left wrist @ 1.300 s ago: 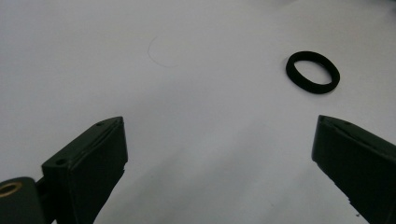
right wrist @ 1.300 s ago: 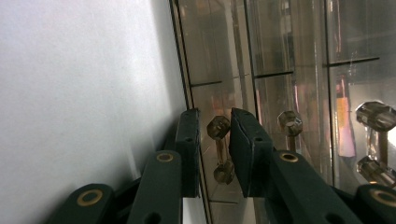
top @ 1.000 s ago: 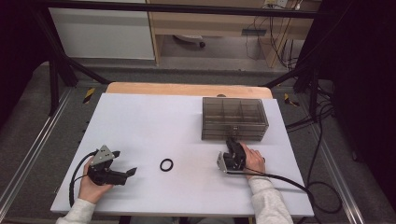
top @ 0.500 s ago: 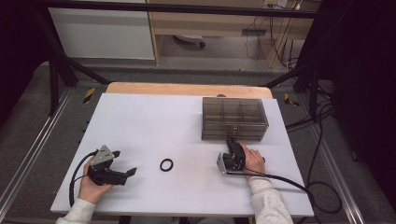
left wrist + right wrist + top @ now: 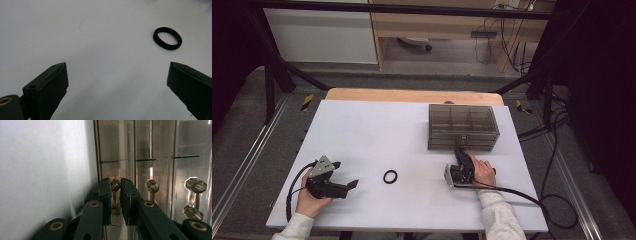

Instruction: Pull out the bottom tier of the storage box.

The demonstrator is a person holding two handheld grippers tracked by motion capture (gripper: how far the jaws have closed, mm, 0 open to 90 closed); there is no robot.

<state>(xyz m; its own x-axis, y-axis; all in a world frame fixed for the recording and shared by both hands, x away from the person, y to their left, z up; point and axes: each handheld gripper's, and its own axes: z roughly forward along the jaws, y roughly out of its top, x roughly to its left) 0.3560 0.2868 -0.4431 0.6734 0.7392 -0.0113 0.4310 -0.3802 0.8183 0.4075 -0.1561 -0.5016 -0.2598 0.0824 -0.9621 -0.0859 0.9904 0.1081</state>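
Right gripper point(image 5: 115, 185) at the front of a clear drawer box point(image 5: 155, 150): its two black jaws stand close together on either side of a small faceted knob point(image 5: 115, 185), the pads against or all but against it (the exact contact is hard to make out). Two more knobs, a middle knob point(image 5: 152, 186) and a right knob point(image 5: 196, 185), sit farther right along the same transparent front, each mirrored in the glossy surface beside it. Dark divider lines run across the box's panels behind them. To the left lies the white table point(image 5: 42, 170), bare and evenly lit, meeting the box's edge just beside the left jaw.
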